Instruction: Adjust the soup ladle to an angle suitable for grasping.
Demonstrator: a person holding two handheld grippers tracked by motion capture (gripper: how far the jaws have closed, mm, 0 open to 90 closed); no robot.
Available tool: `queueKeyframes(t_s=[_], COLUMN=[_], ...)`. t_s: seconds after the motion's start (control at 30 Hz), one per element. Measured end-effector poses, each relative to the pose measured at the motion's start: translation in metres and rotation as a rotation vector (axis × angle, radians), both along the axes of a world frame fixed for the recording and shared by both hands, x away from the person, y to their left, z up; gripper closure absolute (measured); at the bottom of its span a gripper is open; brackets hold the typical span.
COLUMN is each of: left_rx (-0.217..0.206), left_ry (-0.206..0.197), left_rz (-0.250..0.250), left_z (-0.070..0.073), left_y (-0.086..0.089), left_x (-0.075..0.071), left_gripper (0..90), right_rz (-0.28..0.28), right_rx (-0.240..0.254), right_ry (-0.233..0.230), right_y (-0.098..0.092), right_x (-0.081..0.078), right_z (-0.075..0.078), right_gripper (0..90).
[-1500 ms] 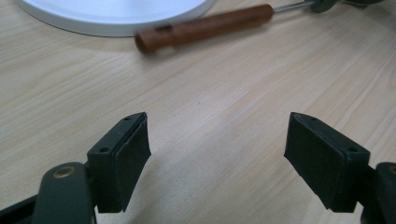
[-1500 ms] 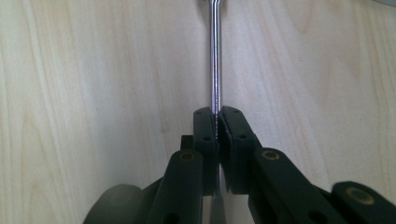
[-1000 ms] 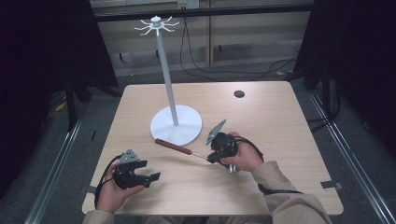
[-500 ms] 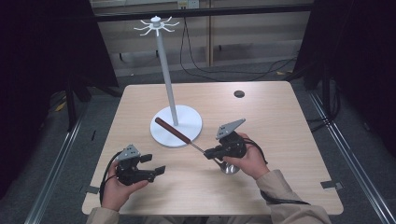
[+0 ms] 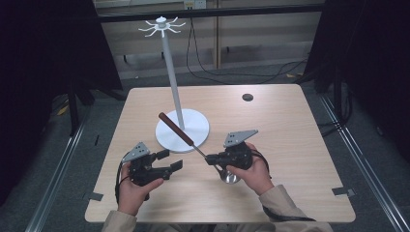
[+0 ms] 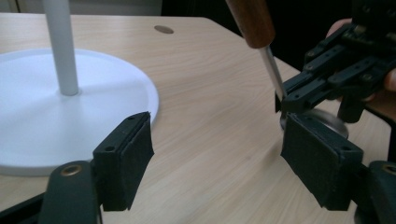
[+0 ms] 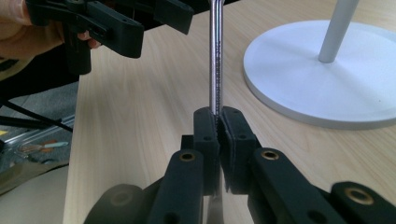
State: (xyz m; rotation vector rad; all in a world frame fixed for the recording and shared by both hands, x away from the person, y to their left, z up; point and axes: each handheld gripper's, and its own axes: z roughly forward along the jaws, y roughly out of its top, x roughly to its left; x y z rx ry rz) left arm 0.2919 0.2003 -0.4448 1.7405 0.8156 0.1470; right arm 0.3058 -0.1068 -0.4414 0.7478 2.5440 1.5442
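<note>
A ladle (image 5: pixel 193 142) with a brown wooden handle is slanting across the middle of the high view, its metal shaft pinched in the pressed-together jaws of the right gripper (image 5: pixel 209 158) and its handle end reaching over the white base of the stand (image 5: pixel 193 137). The left gripper (image 5: pixel 170 162) is hovering at lower left over the table (image 5: pixel 290 125), its jaws spread with nothing between them, having just been closing a little.

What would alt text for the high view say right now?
The right gripper is shut on a ladle by its metal shaft, the wooden handle angled up over the white stand base. The left gripper, open and empty, is beside it above the table.
</note>
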Motion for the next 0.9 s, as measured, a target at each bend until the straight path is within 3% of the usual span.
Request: queueKeyframes(t_s=[0.07,0.47,0.63,0.9], left_rx=[-0.029,-0.088,-0.129,-0.162], left_ry=[0.002,-0.025,-0.035,-0.041], left_rz=[0.002,0.044,0.040,0.052], left_z=[0.002,0.013,0.020,0.023], left_y=[-0.004,-0.024,-0.031,-0.042], left_x=[0.000,-0.001,0.000,0.002], left_gripper=[27.2,42.6,48.4,57.1], right_rz=[-0.012,-0.109,-0.141,-0.159], right_rx=[0.015,0.112,0.110,0.121], right_ry=[-0.011,-0.073,-0.111,-0.134], right_y=[0.001,0.006,0.009,0.011], right_x=[-0.002,-0.014,-0.017,-0.019], right_z=[0.000,0.001,0.001,0.002], right_gripper=[86.1,86.1,86.1,86.1])
